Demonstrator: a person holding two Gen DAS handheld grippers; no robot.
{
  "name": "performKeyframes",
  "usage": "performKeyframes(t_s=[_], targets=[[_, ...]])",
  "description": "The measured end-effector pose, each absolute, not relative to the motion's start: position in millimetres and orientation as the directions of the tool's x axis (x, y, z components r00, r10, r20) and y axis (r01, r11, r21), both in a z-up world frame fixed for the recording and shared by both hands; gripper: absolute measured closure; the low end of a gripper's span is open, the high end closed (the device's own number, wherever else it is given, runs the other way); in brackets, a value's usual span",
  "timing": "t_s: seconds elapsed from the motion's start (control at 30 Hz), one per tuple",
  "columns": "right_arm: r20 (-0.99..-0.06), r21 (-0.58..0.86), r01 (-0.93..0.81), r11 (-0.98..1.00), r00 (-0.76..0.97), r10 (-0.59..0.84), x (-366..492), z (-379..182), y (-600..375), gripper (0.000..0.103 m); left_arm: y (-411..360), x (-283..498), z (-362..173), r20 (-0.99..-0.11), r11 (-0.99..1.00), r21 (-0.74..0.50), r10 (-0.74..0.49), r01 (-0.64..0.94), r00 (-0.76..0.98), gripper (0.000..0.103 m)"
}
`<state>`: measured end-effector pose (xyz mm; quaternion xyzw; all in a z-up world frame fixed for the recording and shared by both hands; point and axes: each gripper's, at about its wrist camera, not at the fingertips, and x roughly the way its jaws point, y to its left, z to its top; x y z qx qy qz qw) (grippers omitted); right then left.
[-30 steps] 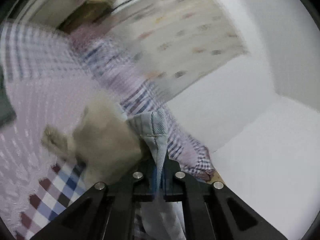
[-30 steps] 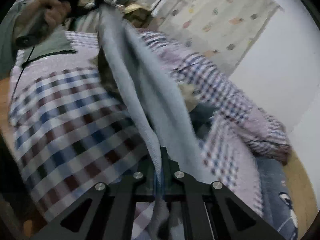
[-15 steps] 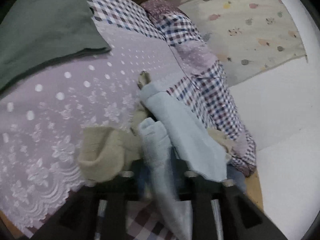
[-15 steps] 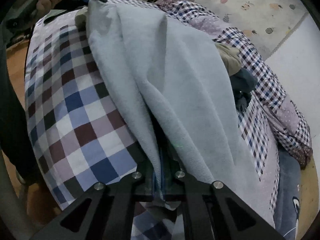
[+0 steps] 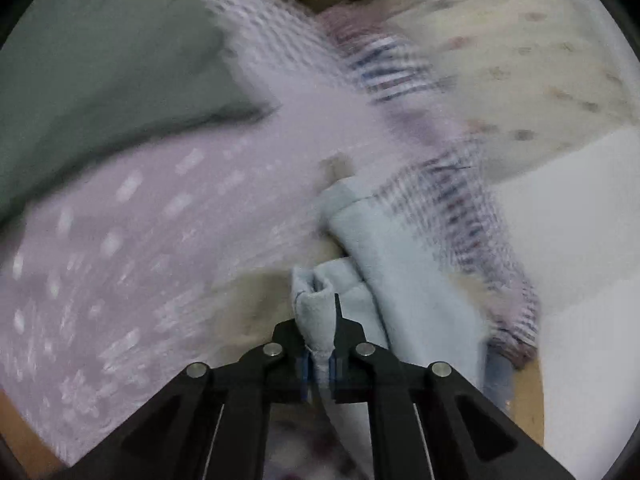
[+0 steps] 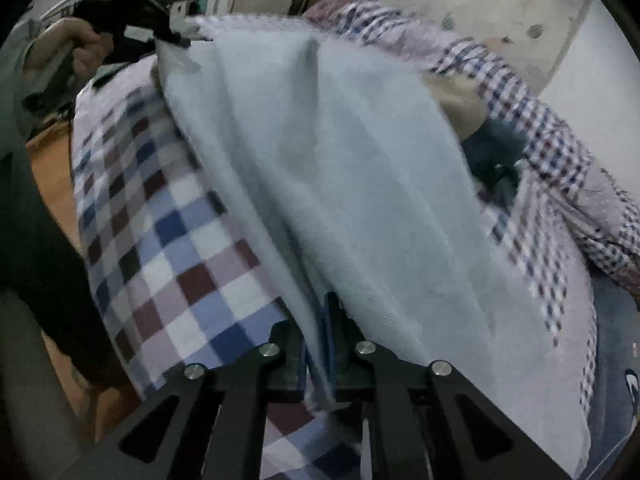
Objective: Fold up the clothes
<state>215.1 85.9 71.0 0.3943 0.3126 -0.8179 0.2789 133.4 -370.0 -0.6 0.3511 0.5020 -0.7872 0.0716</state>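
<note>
Towel [image 6: 340, 168] stretched lengthwise btwn left gripper [image 6: 176, 36], right gripper [image 6: 320, 344]

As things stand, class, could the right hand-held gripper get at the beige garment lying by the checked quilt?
Probably not: the right hand-held gripper is shut on the light blue cloth, which drapes between it and the beige garment.

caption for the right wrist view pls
Right gripper pinches a pale blue cloth stretched over the checked bedspread toward the left gripper.

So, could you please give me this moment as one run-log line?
left gripper: shut on light blue cloth | right gripper: shut on it | cloth spread over checked bedding
</note>
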Motion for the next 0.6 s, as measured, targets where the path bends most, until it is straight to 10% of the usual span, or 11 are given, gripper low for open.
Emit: performKeyframes(t_s=[0.13, 0.3, 0.6], targets=[[-0.830, -0.187, 0.756, -0.627, -0.463, -0.312, 224, 86, 98, 0.064, -373, 140, 36, -0.655, -0.571, -0.644, 0.067, 0.509, -0.753, 0.085], [-0.756, 0.053, 0.773, -0.632, -0.382, -0.531, 223, 127, 140, 0.055, -375, 139, 72, -0.519, -0.601, -0.689, 0.017, 0.406, -0.854, 0.043], [-0.652, 0.147, 0.504, -0.851, -0.598, -0.466, 198, 165, 253, 0.053, -346, 63, 70, -0.553, -0.659, -0.688, 0.208, 0.302, -0.807, 0.043]])
